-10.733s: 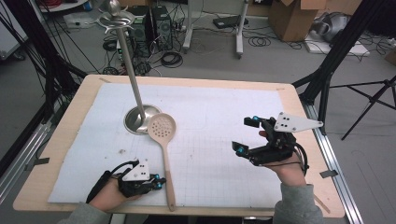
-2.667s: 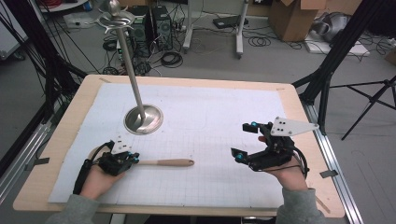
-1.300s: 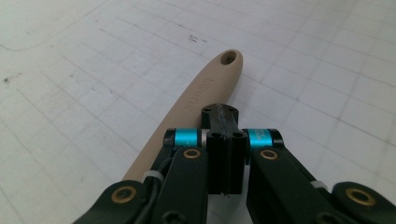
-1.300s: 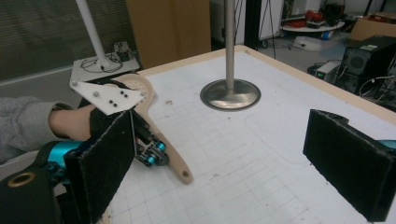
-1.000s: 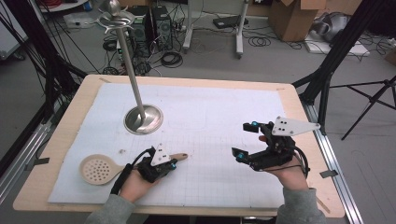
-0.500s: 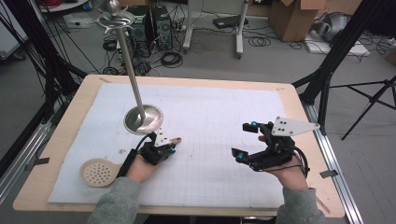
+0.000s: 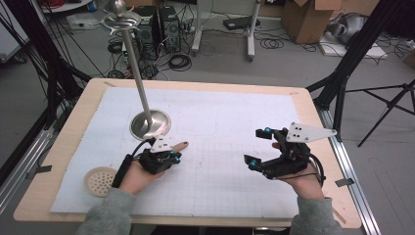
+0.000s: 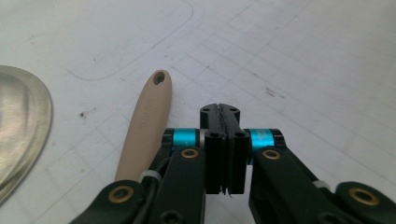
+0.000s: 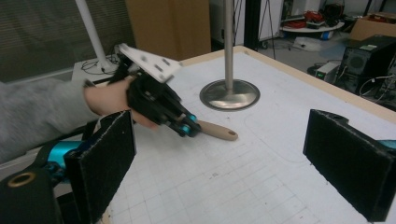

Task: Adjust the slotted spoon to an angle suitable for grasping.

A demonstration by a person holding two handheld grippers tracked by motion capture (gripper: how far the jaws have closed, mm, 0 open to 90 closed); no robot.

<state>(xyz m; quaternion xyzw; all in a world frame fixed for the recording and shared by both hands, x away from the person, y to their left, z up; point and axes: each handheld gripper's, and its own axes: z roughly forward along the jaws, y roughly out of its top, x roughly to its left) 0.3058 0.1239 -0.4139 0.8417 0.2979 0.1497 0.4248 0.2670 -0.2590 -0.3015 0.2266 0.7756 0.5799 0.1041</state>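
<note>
Spoon handle lies just beside the left gripper's closed fingers.

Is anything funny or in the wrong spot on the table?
A little. The beige slotted spoon lies flat on the white mat rather than hanging on the tall silver stand. The left gripper has its jaws shut beside the spoon's handle, not around it. Nothing looks spilled or broken.

A wooden table topped with a white gridded mat stands on a grey floor strewn with black cables. Behind it sit computer towers, cardboard boxes, and black tripod legs.
</note>
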